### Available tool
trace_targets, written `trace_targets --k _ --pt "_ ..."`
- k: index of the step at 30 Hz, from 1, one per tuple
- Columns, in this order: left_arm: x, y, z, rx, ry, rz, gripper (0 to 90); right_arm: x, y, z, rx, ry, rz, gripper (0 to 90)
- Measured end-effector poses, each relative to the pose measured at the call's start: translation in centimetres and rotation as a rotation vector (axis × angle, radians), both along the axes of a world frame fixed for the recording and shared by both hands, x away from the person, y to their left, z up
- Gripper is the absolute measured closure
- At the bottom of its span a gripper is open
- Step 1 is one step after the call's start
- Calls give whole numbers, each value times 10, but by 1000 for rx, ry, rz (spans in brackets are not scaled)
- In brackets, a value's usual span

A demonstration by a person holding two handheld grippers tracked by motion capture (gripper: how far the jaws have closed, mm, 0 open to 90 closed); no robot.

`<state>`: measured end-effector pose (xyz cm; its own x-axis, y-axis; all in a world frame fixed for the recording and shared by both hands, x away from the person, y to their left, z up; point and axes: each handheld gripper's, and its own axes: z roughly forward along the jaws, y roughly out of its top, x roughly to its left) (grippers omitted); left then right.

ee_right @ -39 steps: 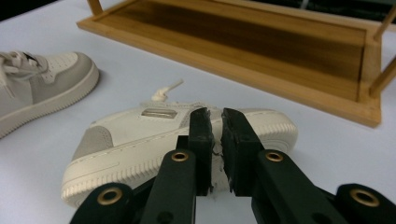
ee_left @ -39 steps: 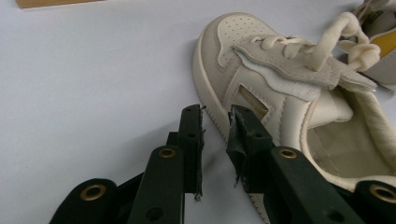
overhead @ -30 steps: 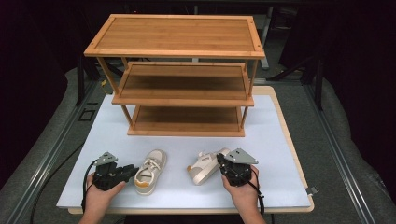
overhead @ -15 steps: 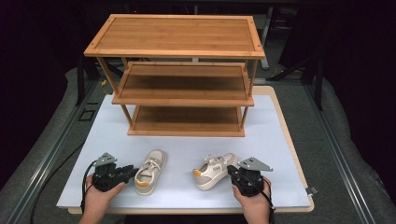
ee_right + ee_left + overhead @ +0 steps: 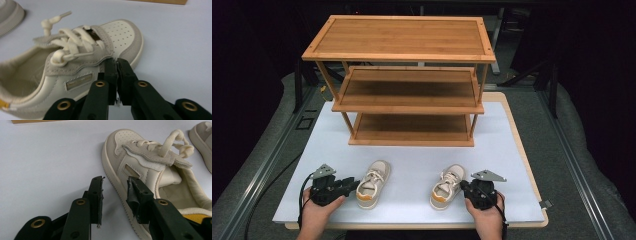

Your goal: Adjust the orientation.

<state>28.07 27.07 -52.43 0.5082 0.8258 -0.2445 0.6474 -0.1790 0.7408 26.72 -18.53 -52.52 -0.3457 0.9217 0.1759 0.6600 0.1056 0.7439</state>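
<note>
— Left gripper (image 5: 353,184) sits at the near left of the white table mat (image 5: 412,150), held in the person's left hand (image 5: 314,212). Its jaws are apart and have just been opening. In the left gripper view the left gripper (image 5: 115,188) has one jaw over the mat and the other at the outer side of the left sneaker (image 5: 150,182). The sneaker's side wall is partly between them, but the pads do not press on it.

— And where does this sneaker lie?

— On the mat, near the front edge; the left sneaker (image 5: 373,183) points its toe toward the wooden shoe rack (image 5: 404,75). Its laces are tied and the heel lining is yellow.

— What about the other side?

— The right gripper (image 5: 463,186) is in the right hand (image 5: 486,217), just beside the right sneaker (image 5: 447,186). In the right gripper view the right gripper (image 5: 116,61) has its jaws nearly together, only a thin gap between the pads, and their tips are at the side of the right sneaker (image 5: 75,67), below the lace flap. Nothing is clearly pinched there; whether they touch the shoe I cannot tell.

— Are the two shoes close together?

— No, well apart, both upright on their soles, in front of the rack.
</note>
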Motion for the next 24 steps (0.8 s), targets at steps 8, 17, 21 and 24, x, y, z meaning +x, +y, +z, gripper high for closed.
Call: trace_targets --k 8,17,21,24 --pt "-1 2 3 -23 -6 8 634 27 3 -9 52 -36 42 722" --pt "-10 5 14 -77 -43 10 591 -5 10 12 70 -110 33 588" --pt "-12 6 17 -140 -37 -12 519 -15 18 18 88 -143 49 545" --pt "-12 -1 14 -127 -25 -53 505 -12 23 13 120 -107 46 507"
